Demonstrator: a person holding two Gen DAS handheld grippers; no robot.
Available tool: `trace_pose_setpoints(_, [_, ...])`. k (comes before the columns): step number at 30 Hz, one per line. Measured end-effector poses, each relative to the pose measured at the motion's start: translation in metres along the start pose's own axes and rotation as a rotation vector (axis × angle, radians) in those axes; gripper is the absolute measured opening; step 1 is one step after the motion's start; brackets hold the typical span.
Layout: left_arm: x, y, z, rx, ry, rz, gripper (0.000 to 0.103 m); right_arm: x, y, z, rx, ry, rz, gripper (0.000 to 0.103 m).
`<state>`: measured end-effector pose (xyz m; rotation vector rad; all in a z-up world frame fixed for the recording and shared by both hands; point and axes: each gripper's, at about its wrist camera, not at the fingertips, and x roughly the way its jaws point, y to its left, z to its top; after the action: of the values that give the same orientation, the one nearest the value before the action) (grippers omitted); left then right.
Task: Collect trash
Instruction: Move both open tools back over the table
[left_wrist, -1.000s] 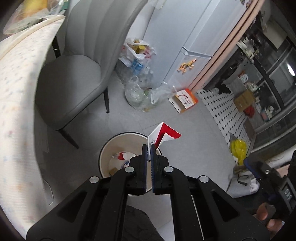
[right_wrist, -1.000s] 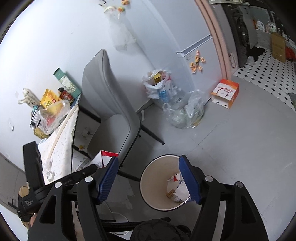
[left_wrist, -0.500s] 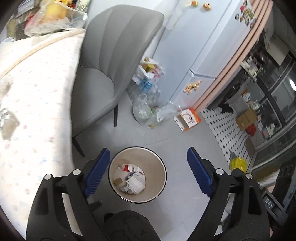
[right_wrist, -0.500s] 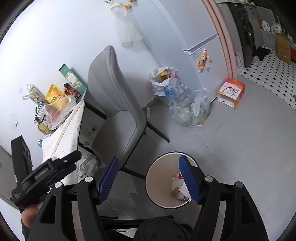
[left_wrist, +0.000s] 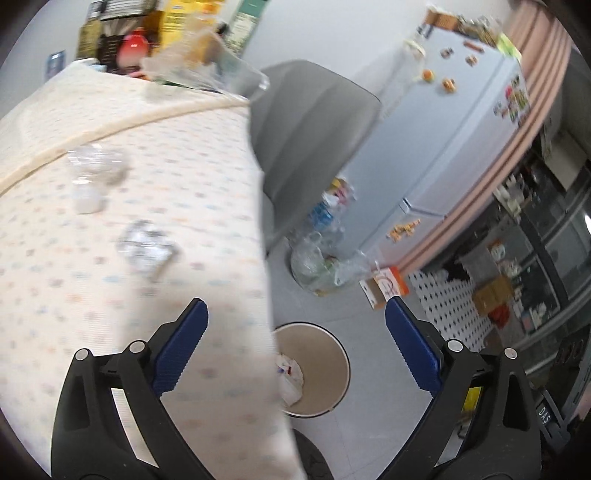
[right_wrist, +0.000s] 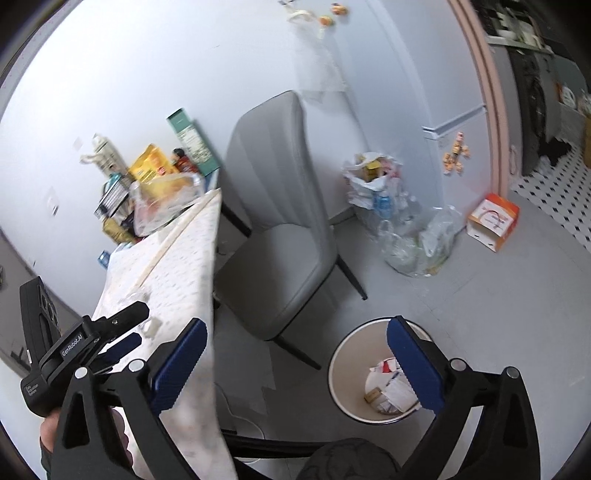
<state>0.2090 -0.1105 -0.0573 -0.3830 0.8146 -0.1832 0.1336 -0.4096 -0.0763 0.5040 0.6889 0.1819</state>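
My left gripper (left_wrist: 297, 349) hangs over the table's edge, its jaws opening wide with nothing between them. Ahead on the dotted tablecloth (left_wrist: 110, 302) lie a crumpled clear wrapper (left_wrist: 147, 247) and a squashed clear plastic bottle (left_wrist: 92, 177). The round beige bin (left_wrist: 334, 334) stands on the floor beside the table, with paper trash (left_wrist: 290, 373) inside. My right gripper (right_wrist: 297, 363) is also opening and empty, held above the floor between the table and the bin (right_wrist: 340, 354). In the right wrist view the left gripper (right_wrist: 138, 323) shows at the left, over the table.
A grey chair (right_wrist: 280, 240) stands at the table's side. Bags of bottles (right_wrist: 406, 229) and an orange-white box (right_wrist: 493, 219) sit on the floor by the fridge (left_wrist: 443, 147). Packets and bottles (right_wrist: 155, 184) crowd the table's far end.
The left gripper let go of the red-and-white paper over the bin, opened wide and swung up toward the table. The right gripper opened wider and rose a little.
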Motion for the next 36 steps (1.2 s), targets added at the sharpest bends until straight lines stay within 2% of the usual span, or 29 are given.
trace_pose_setpoints(8, [-0.036, 0.060, 0.009, -0.093, -0.066, 0.017, 0.097, 0.011, 0.055, -0.010, -0.064, 0.026, 0.031, 0.096])
trace_pose_setpoints(22, [-0.076, 0.153, 0.009, -0.231, -0.131, 0.066, 0.097, 0.043, 0.143, -0.031, -0.198, 0.092, 0.087, 0.096])
trace_pose_setpoints(36, [-0.102, 0.226, 0.006, -0.318, -0.158, 0.128, 0.097, 0.096, 0.221, -0.060, -0.314, 0.213, 0.145, 0.070])
